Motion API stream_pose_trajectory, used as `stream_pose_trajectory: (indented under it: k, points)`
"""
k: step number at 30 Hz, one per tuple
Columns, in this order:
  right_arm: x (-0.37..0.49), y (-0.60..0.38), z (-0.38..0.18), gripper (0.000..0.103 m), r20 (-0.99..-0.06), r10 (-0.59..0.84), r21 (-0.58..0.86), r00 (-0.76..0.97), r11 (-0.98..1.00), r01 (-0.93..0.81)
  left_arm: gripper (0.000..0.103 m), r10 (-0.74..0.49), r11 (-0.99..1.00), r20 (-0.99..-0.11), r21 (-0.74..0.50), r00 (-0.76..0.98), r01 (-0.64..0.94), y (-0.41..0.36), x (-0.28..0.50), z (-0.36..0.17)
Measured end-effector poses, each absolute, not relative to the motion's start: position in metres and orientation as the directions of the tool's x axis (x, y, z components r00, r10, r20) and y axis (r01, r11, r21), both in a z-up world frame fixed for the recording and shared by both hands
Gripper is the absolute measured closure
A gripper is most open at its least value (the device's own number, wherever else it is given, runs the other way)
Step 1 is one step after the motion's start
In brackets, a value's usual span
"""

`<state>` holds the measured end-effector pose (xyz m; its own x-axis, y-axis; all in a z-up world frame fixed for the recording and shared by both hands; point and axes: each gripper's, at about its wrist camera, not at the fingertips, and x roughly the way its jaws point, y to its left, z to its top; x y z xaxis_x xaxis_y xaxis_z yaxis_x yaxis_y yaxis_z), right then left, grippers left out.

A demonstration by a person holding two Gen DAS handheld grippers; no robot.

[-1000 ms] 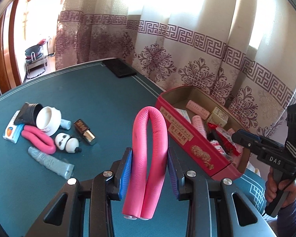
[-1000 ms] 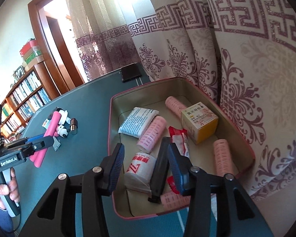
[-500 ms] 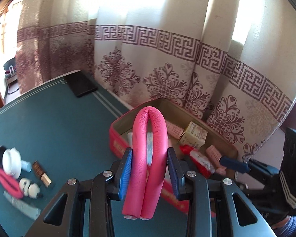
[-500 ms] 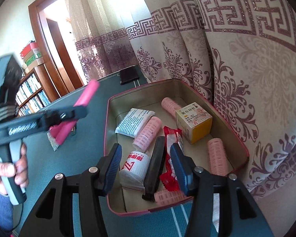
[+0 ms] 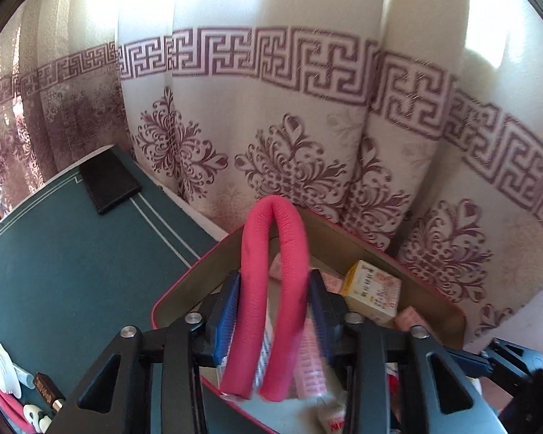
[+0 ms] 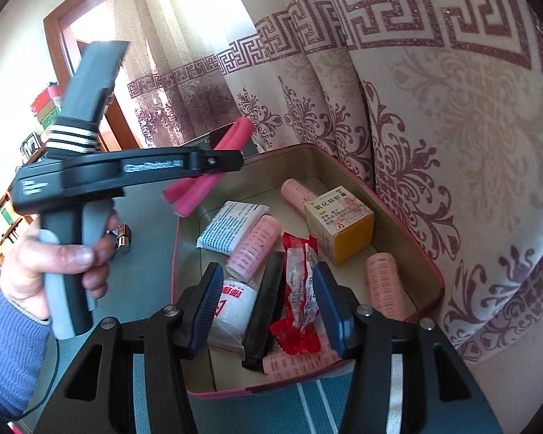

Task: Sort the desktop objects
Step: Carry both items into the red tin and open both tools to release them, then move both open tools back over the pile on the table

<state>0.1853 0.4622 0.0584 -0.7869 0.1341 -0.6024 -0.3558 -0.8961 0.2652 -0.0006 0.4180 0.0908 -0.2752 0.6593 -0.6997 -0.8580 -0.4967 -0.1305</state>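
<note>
My left gripper (image 5: 271,307) is shut on a bent pink foam roller (image 5: 275,289) and holds it over the near-left corner of the open red tin box (image 5: 170,296). In the right wrist view the roller (image 6: 206,166) hangs in the air above the box's left rim (image 6: 175,238). The box holds pink hair curlers (image 6: 249,249), a yellow carton (image 6: 338,224), a blue-white packet (image 6: 231,224), a red wrapper (image 6: 300,289) and a black clip (image 6: 264,307). My right gripper (image 6: 268,311) is open and empty above the box's near end.
The box stands on a green table (image 5: 72,271) against a patterned curtain (image 5: 307,126). A black phone (image 5: 108,184) lies at the far corner. More loose items lie at the left: a white lid (image 5: 1,365), a brown lipstick (image 5: 49,394) and a panda figure (image 5: 36,417).
My left gripper has carried the pink roller rightward from over the table to above the box. The right gripper has stayed open over the box's near end.
</note>
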Motion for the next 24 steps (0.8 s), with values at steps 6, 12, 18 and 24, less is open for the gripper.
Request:
stream_pose_trajectory:
  k: [6,12,18,24]
  points:
    - [0.185,0.461,0.058,0.042,-0.603,0.13,0.268,-0.787,-0.897,-0.353,0.025,0.641,-0.539,-0.704,-0.128,-0.307,-0.832,0.406,-0.005,0.082]
    - [0.183,0.456,0.057,0.042,-0.607,0.123,0.266,-0.785,-0.9,-0.346,0.025,0.629,-0.557,-0.711,-0.13,-0.315,-0.82,0.39,-0.008,0.081]
    - [0.182,0.449,0.059,0.038,-0.601,0.119,0.26,-0.79,-0.906,-0.334,0.024,0.622,-0.582,-0.714,-0.146,-0.322,-0.8,0.372,-0.01,0.08]
    - [0.182,0.44,0.061,0.038,-0.596,0.11,0.254,-0.796,-0.914,-0.317,0.015,0.604,-0.626,-0.713,-0.146,-0.358,-0.766,0.346,-0.014,0.078]
